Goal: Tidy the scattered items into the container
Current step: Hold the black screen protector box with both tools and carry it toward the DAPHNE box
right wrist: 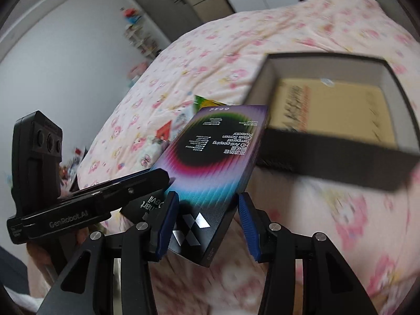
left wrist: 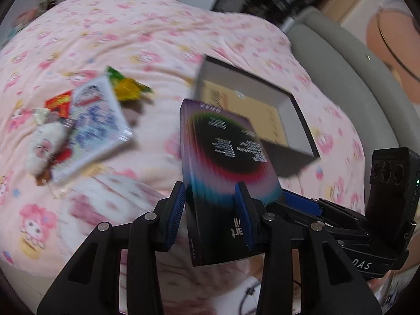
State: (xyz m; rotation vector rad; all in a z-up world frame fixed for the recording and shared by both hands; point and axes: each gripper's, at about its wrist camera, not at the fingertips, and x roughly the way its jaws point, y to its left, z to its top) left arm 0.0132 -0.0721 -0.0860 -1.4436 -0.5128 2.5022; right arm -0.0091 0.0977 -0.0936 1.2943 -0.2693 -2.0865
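Note:
Both grippers hold one flat screen-protector box (left wrist: 225, 157), black with a purple, red and cyan ring pattern, in the air over the bed. My left gripper (left wrist: 214, 210) is shut on its near end. My right gripper (right wrist: 207, 223) grips the same box (right wrist: 215, 157) from the other side. The container, an open dark cardboard box (left wrist: 299, 110) with grey inner walls and a tan booklet inside, sits just beyond; it also shows in the right wrist view (right wrist: 393, 84). Scattered items lie at left: a white-blue packet (left wrist: 97, 120), a yellow-green wrapper (left wrist: 128, 86), a red packet (left wrist: 59, 103), a white plush (left wrist: 47, 141).
Everything rests on a pink cartoon-print duvet (left wrist: 157, 39). A grey padded bed edge (left wrist: 341, 60) curves at the right, with a person behind it. In the right wrist view a white wall (right wrist: 65, 52) and shelves stand beyond the bed at left.

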